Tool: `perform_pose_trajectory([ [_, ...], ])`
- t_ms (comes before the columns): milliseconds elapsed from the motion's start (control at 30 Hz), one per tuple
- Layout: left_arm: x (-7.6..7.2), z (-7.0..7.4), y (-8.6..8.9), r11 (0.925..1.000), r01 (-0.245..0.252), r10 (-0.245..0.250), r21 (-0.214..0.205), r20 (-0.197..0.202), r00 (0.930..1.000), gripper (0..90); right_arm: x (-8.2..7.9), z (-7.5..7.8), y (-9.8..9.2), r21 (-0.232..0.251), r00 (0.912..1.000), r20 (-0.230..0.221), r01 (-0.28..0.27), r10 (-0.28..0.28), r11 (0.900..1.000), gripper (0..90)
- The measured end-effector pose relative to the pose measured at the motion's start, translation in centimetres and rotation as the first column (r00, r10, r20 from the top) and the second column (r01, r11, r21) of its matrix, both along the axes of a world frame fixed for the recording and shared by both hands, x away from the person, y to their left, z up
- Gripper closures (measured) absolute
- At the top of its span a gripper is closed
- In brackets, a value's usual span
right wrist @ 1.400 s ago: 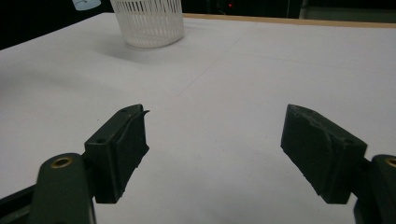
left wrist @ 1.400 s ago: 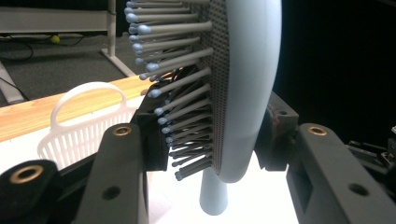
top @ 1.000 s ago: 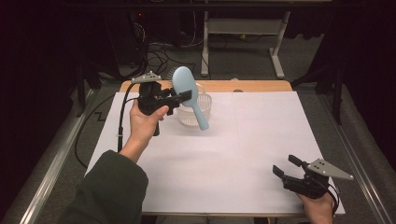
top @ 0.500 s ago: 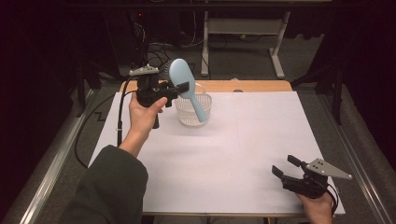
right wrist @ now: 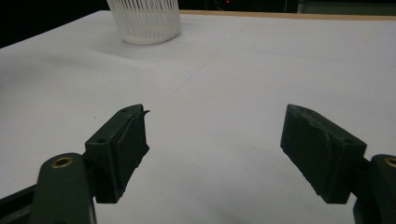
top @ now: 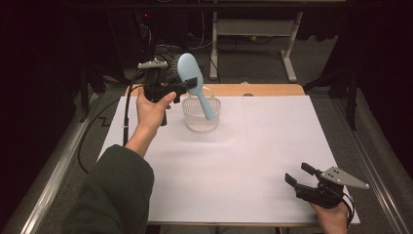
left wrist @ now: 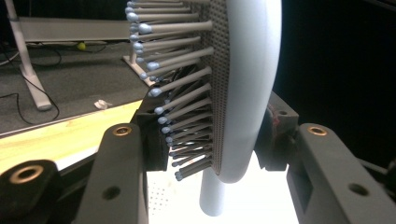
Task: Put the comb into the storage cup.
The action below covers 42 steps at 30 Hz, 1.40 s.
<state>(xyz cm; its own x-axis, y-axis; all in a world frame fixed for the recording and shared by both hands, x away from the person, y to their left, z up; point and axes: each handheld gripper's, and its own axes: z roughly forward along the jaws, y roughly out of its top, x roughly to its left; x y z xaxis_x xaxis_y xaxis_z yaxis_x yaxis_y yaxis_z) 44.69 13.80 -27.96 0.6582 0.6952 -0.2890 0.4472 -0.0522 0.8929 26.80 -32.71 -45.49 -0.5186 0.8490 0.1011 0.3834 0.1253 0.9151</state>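
White paper covers the table (top: 234, 185), with dark floor and desk legs beyond. Take the basket (top: 200, 115) as your landmark: a small white mesh tub standing upright toward the far left of the sheet. Nothing can be made out inside it apart from what hangs into it from above.

Your left gripper (top: 187, 87) sits just left of the basket and above its rim, jaws clamped on the head of the brush (top: 187, 70). The left gripper view confirms the grip: one pad bears on the bristle side, the other on the smooth back (left wrist: 250, 93). Held so, the head tilts up and away while the handle (top: 207, 107) slants down over the basket's mouth; whether its tip touches the mesh cannot be told.

Your right gripper (top: 299, 174) rests well apart from the basket, at the near right corner, jaws spread wide and holding nothing, pointed toward the basket (right wrist: 144, 18).
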Motion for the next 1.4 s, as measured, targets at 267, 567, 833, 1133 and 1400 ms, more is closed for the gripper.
perform_pose_trajectory([
  [267, 1.0, 0.1, -0.6, 0.9998, -0.02, 0.02, 0.007, -0.004, 0.9998, 54.8, 0.0, 0.0, -0.1, 0.008, 1.0, -0.002, 0.0, 0.0, 1.0, 23.2],
  [567, 2.2, -0.5, -1.0, 0.9986, -0.051, 0.051, 0.011, -0.006, 0.9987, 54.7, 0.0, 0.0, -0.1, 0.009, 1.0, -0.002, -0.001, 0.001, 1.0, 23.2],
  [833, 2.9, -1.2, -1.3, 0.9968, -0.071, 0.072, 0.037, -0.017, 0.9973, 54.5, -0.1, 0.0, -0.1, 0.01, 1.0, -0.002, -0.004, 0.004, 0.9999, 23.2],
  [1133, 3.8, -2.0, -1.4, 0.9941, -0.096, 0.097, 0.05, -0.024, 0.995, 54.5, 0.0, 0.0, -0.1, 0.011, 1.0, -0.007, -0.002, 0.002, 0.9999, 23.1],
  [1400, 4.2, -2.6, -2.1, 0.9926, -0.102, 0.104, 0.067, -0.024, 0.9943, 54.3, 0.0, 0.0, -0.1, 0.013, 1.0, -0.007, -0.004, 0.004, 0.9999, 23.2],
])
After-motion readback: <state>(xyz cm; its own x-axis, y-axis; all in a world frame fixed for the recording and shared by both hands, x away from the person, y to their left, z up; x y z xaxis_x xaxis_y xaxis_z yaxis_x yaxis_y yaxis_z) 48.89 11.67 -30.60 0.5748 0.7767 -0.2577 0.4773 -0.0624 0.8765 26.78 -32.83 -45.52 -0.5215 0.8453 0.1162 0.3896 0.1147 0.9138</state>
